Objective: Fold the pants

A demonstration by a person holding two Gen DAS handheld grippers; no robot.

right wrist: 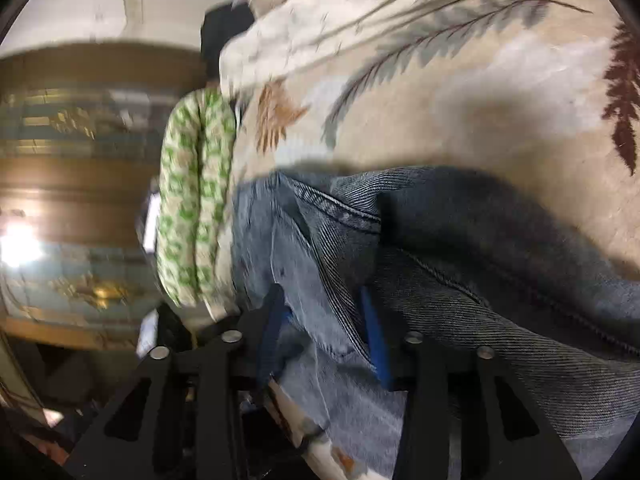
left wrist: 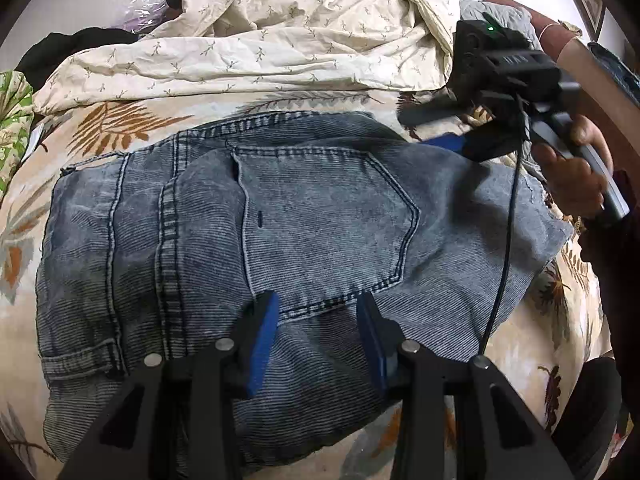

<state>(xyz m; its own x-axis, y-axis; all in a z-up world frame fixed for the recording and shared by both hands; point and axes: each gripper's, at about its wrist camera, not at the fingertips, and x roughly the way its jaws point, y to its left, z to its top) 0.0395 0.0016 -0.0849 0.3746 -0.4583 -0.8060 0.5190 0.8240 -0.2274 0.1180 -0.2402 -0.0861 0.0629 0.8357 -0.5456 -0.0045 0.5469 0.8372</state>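
Jeans (left wrist: 248, 240) under left hand-held gripper (left wrist: 318, 304), fingers apart.

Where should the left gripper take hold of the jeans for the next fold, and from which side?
Probably the near edge of the jeans, just below the back pocket. The left gripper sits open over that spot, and the denim lies flat on the bedspread, so coming in low from the near side lets one finger slide under the edge. The right gripper has denim between its fingers at the far corner.

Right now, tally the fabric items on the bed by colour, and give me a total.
Blue denim: 1, the jeans
Cream with sprigs: 1, the crumpled sheet
Green print: 1, the folded cloth
Black: 1, the dark garment
Total: 4
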